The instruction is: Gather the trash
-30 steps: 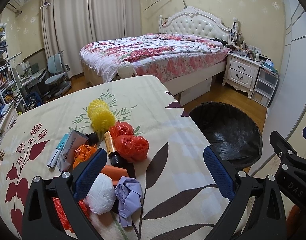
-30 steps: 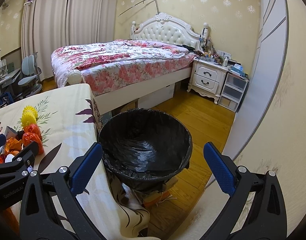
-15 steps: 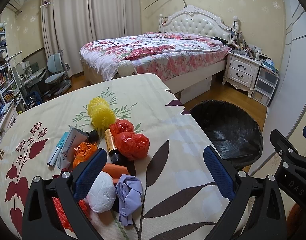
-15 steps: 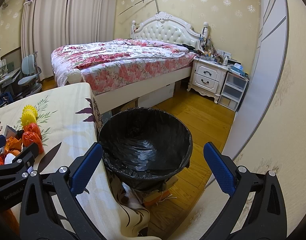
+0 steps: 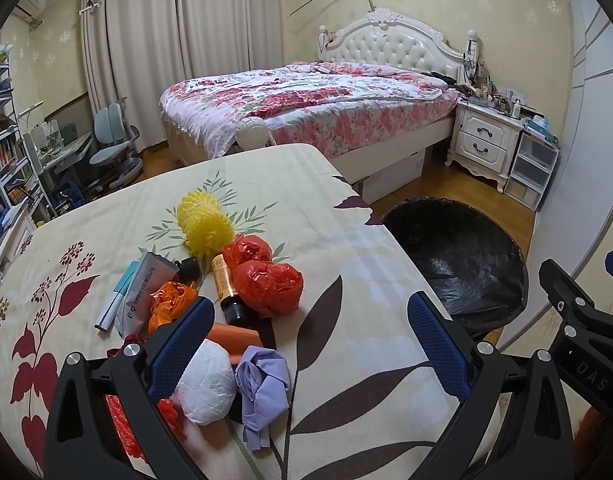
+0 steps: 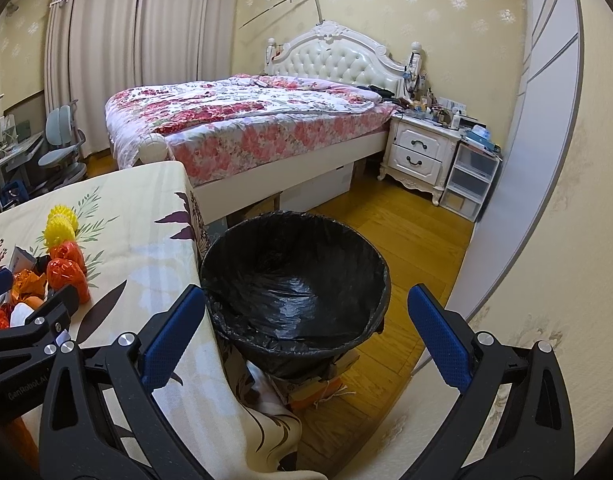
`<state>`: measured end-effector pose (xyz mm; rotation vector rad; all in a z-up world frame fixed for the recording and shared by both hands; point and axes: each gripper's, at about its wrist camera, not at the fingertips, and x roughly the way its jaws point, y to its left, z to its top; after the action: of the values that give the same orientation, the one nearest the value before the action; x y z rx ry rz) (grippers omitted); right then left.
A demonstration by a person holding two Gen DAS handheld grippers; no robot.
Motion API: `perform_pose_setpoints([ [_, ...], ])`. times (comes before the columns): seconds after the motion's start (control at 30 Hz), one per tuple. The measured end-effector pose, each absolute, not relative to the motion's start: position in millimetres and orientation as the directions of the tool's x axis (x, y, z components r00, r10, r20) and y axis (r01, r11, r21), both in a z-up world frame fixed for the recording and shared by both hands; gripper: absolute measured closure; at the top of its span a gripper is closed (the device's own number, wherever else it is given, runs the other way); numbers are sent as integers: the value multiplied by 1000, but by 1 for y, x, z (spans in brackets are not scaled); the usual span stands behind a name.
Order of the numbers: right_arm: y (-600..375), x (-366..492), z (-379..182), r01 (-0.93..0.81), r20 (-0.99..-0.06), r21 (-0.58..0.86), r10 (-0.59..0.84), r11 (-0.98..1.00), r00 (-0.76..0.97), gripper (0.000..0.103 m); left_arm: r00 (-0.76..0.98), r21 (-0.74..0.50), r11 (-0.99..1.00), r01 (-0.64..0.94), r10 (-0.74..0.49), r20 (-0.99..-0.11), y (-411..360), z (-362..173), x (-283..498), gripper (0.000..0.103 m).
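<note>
A pile of trash lies on the floral tablecloth [image 5: 346, 248]: two yellow foam balls [image 5: 200, 222], red plastic bags [image 5: 266, 280], a brown bottle [image 5: 225, 286], an orange wrapper [image 5: 168, 304], a white paper ball [image 5: 206, 384], a purple glove [image 5: 262, 388], a tube [image 5: 140, 296] and a marker [image 5: 114, 302]. My left gripper [image 5: 310, 344] is open and empty, its left finger just above the white ball. A bin with a black liner [image 6: 298, 280] stands on the floor beside the table's right edge. My right gripper [image 6: 302, 336] is open and empty over the bin's near rim.
A bed with a floral cover [image 5: 306, 104] stands behind the table. A white nightstand [image 5: 486, 140] and plastic drawers [image 5: 534, 168] are at the right wall. A desk, chair [image 5: 114, 144] and bookshelf [image 5: 2, 152] are at the left. The floor is wood [image 6: 406, 240].
The left gripper has drifted slightly back and left over the pile. The right gripper has barely moved. Both stay open.
</note>
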<state>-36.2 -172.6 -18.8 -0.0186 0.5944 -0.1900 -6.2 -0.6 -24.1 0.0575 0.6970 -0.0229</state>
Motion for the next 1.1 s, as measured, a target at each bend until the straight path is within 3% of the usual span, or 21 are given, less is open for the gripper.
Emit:
perform_pose_setpoints([
  [0.9, -158, -34, -12, 127, -590, -48, -131, 991, 797, 5, 746, 55, 998, 29, 16, -666, 26, -32, -19, 7],
  [1.03, -146, -36, -16, 83, -612, -31, -85, 996, 786, 21, 735, 55, 998, 12, 28, -678, 44, -31, -30, 11],
  [1.1, -139, -36, -18, 57, -624, -21, -58, 998, 779, 21, 730, 60, 998, -5, 44, -682, 54, -29, -36, 14],
])
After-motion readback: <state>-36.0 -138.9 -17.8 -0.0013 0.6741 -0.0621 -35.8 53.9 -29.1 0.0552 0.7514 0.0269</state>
